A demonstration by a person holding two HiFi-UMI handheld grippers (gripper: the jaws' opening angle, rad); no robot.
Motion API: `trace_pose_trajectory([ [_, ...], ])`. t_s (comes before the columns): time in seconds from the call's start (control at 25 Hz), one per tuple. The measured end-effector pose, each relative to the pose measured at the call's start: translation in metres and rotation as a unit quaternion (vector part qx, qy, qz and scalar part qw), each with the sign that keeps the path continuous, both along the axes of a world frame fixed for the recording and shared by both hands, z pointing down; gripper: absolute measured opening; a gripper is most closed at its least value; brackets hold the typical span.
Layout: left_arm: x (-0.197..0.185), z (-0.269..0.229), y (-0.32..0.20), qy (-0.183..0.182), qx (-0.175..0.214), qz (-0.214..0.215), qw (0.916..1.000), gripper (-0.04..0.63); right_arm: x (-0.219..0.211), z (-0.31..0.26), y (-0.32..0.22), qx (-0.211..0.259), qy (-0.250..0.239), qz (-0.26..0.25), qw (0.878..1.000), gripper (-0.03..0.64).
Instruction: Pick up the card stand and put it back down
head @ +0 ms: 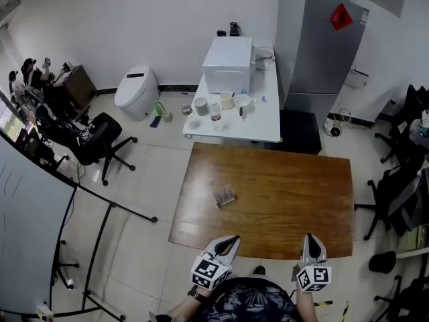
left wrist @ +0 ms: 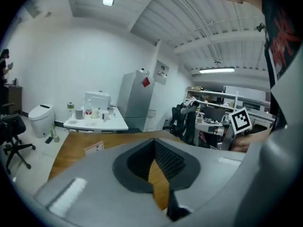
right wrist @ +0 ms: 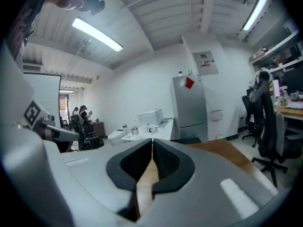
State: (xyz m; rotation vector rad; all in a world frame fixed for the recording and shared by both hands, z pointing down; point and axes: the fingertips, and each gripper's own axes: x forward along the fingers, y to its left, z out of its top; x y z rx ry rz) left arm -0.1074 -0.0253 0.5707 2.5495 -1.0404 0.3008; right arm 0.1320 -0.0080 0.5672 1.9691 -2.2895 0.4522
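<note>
The card stand (head: pixel 224 195), a small, flat-looking rectangular piece with a printed face, sits on the brown wooden table (head: pixel 288 200), left of the middle of the top and well apart from both grippers. In the left gripper view it shows as a pale card (left wrist: pixel 94 147) standing up on the smooth, glossy wood grain.

The left gripper (head: pixel 231 241) hangs over the table's near edge, its grey shell tapering to a point. Its dark ribbed pads (left wrist: pixel 166 159) meet at the tips with nothing between them. The right gripper (head: pixel 310 237) hangs at the same edge further right, and it too is closed and empty: its black textured pads (right wrist: pixel 163 161) are pressed together along a thin seam. Each carries a cube with black-and-white square markers.

Beyond the wooden table stands a white rectangular table (head: pixel 265 123) holding cups and a boxy white appliance (head: pixel 228 64). A tall grey refrigerator (head: pixel 320 45) stands to its right, and a black swivel chair (head: pixel 100 136) is at the left.
</note>
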Motion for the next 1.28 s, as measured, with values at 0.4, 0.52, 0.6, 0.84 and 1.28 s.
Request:
trace_pose_trajectory([
  [0.4,0.050,-0.007,0.014,0.030,-0.004,0.059,0.9978,0.000,0.003,-0.017,0.017,0.017,-0.032,0.017,0.999,0.000],
  [0.52,0.043,-0.005,0.020,0.061,-0.038,0.040,0.9966,0.000,-0.006,-0.017,0.014,0.020,-0.026,-0.003,0.999,0.000],
  [0.6,0.043,-0.008,0.023,0.067,-0.037,0.039,0.9963,0.000,-0.012,-0.019,0.010,0.025,-0.023,-0.015,0.999,0.000],
  [0.84,0.037,-0.017,0.019,0.061,-0.012,0.023,0.9978,0.000,-0.023,-0.028,0.002,0.035,0.004,-0.032,0.999,0.000],
  [1.28,0.043,-0.012,0.032,0.053,-0.026,0.021,0.9980,0.000,-0.030,-0.018,0.006,0.018,-0.014,-0.054,0.998,0.000],
])
